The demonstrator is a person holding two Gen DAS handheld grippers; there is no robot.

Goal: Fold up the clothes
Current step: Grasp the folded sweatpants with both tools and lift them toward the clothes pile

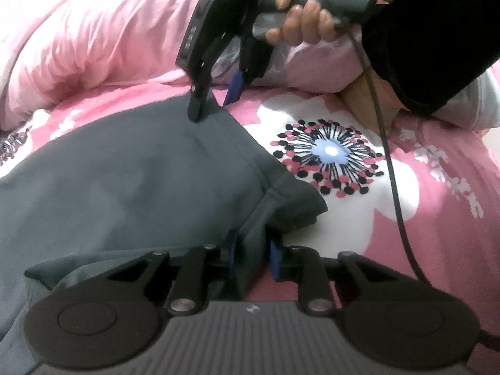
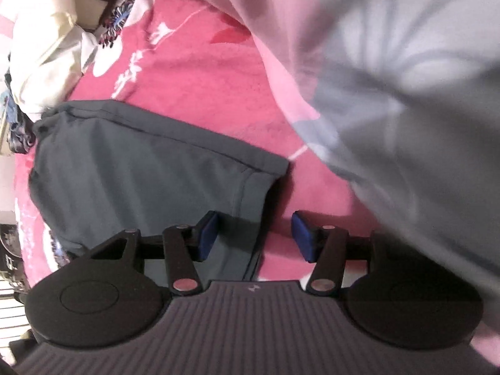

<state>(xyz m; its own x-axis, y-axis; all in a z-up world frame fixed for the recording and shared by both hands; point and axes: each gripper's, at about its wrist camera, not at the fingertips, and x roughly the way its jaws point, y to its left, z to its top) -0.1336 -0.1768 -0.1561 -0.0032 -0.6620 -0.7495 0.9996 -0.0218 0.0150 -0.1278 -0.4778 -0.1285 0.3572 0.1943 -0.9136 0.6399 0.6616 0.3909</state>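
Gripping a hem corner of the grey garment at lower centre, the left gripper is clamped on cloth; the right gripper stands parted astride the upper edge (on a pink floral bedspread). Next, I judge, it must close before lifting.

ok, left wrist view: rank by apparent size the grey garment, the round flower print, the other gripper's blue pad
1. grey garment, largest by far.
2. flower print on the bedsheet.
3. blue pad of the right gripper, smallest, though it sits farther off.
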